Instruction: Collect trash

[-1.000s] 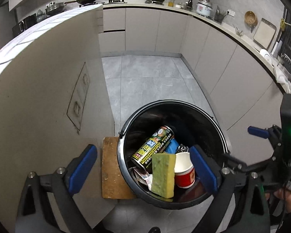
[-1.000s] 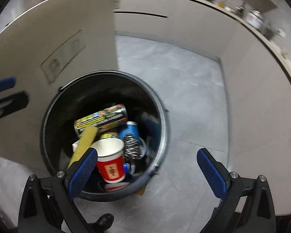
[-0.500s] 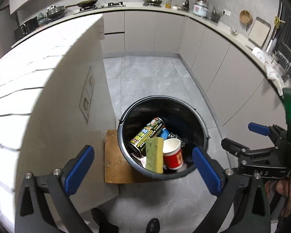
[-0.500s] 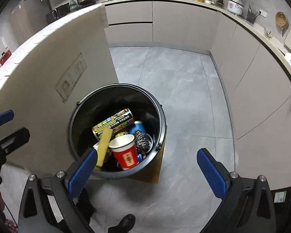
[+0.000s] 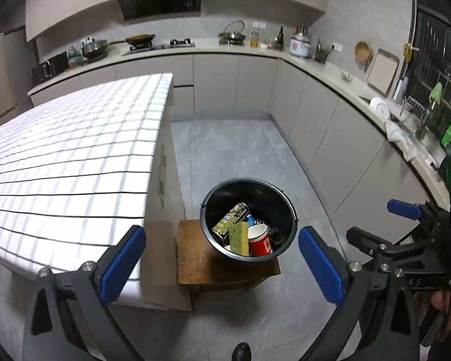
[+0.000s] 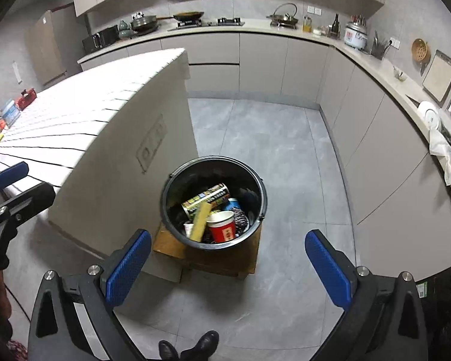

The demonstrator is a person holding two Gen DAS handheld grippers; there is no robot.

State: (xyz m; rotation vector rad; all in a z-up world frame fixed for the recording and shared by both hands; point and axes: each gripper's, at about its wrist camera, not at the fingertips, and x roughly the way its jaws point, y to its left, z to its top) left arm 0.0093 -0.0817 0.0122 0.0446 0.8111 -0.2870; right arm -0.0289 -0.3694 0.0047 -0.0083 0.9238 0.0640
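A black trash bucket (image 5: 273, 191) (image 6: 177, 180) stands on a low wooden stool (image 5: 192, 252) (image 6: 225, 263) beside the island. Inside lie a printed can (image 5: 230, 218) (image 6: 206, 197), a yellow-green sponge (image 5: 239, 239) (image 6: 200, 221), a red paper cup (image 5: 260, 240) (image 6: 224, 228), a steel scourer (image 6: 240, 218) and other scraps. My left gripper (image 5: 221, 266) is open and empty, high above the bucket. My right gripper (image 6: 228, 266) is open and empty, also well above it. The right gripper also shows at the right edge of the left wrist view (image 5: 385, 225).
The white tiled island (image 5: 75, 156) (image 6: 90, 114) stands left of the bucket. Grey cabinets with a cluttered counter (image 5: 330, 69) (image 6: 375, 69) run along the back and right. A grey tiled floor (image 5: 234, 150) (image 6: 270, 138) lies between. Small items (image 6: 12, 105) sit on the island's far left.
Both grippers have risen and pulled back from the bucket, so it looks smaller and the island top comes into view. Both stay open and empty. The trash has not moved.
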